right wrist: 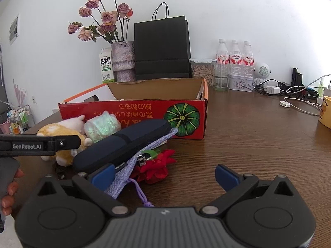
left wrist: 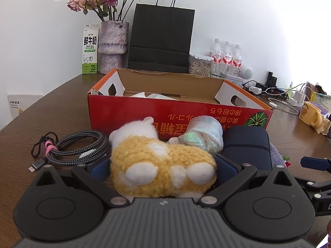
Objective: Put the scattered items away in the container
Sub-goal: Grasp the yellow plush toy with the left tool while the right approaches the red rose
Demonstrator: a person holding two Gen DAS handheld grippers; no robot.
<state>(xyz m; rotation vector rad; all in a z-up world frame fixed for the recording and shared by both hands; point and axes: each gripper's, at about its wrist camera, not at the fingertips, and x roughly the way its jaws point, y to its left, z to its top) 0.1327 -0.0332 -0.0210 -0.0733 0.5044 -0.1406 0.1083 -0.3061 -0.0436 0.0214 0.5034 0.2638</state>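
A red cardboard box (left wrist: 206, 113), open on top, stands on the wooden table; it also shows in the right wrist view (right wrist: 144, 111). A yellow and white plush toy (left wrist: 163, 165) lies in front of it, between the blue pads of my left gripper (left wrist: 163, 169), which close around it. Beside it lie an iridescent roll (left wrist: 204, 136), a dark blue case (left wrist: 247, 144) and a braided cable (left wrist: 76, 148). My right gripper (right wrist: 165, 177) is open and empty, its left pad (right wrist: 103, 175) touching the case (right wrist: 124, 146) and a lilac pouch (right wrist: 126, 175). A red fabric flower (right wrist: 155, 167) lies there.
Behind the box stand a black paper bag (left wrist: 161, 41), a vase of dried roses (left wrist: 112, 45), a milk carton (left wrist: 90, 49), water bottles (left wrist: 226, 57) and a seed jar (left wrist: 199, 66). Chargers and cables (right wrist: 293, 95) and a yellow mug (left wrist: 309, 113) sit at the right.
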